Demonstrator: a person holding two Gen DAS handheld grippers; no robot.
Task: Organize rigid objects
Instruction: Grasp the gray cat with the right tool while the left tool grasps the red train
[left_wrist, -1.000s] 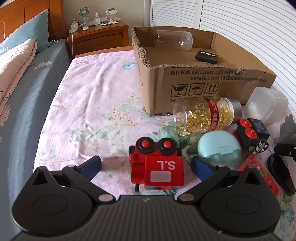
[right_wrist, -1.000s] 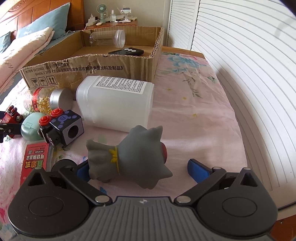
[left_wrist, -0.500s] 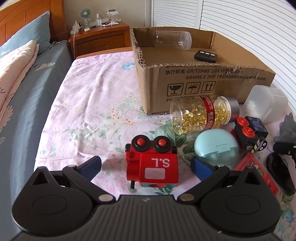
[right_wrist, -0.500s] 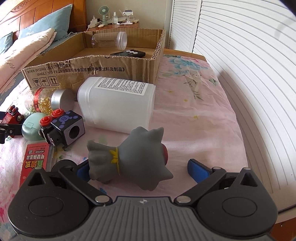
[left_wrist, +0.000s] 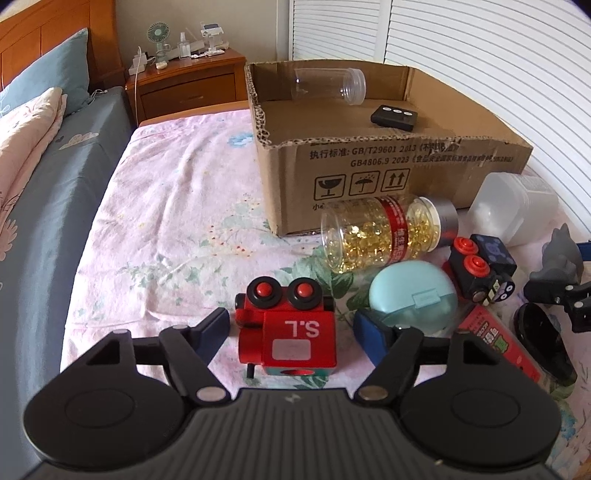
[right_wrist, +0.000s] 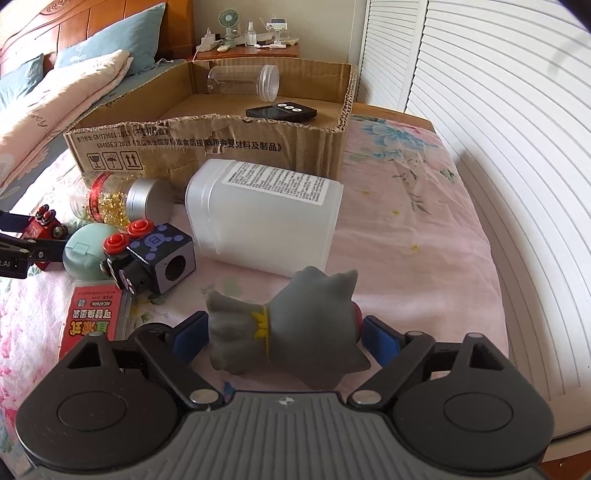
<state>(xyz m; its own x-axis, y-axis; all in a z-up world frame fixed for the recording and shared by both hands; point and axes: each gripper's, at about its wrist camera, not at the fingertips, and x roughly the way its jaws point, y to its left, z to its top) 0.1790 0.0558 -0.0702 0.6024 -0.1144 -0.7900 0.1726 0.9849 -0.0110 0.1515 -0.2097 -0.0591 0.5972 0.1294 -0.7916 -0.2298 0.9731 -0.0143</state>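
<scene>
L gripper (left_wrist: 291, 328) sits low over the bed (left_wrist: 177, 206), jaws apart w/ red toy train (left_wrist: 290, 332) between them, small gaps both sides. R gripper (right_wrist: 284, 334) level, near bed's right edge, jaws apart astride grey plush toy (right_wrist: 291, 325); contact unclear. Cardboard box (left_wrist: 369, 177) at far edge holds clear jar (left_wrist: 328, 88) & black remote (left_wrist: 394, 117).
</scene>
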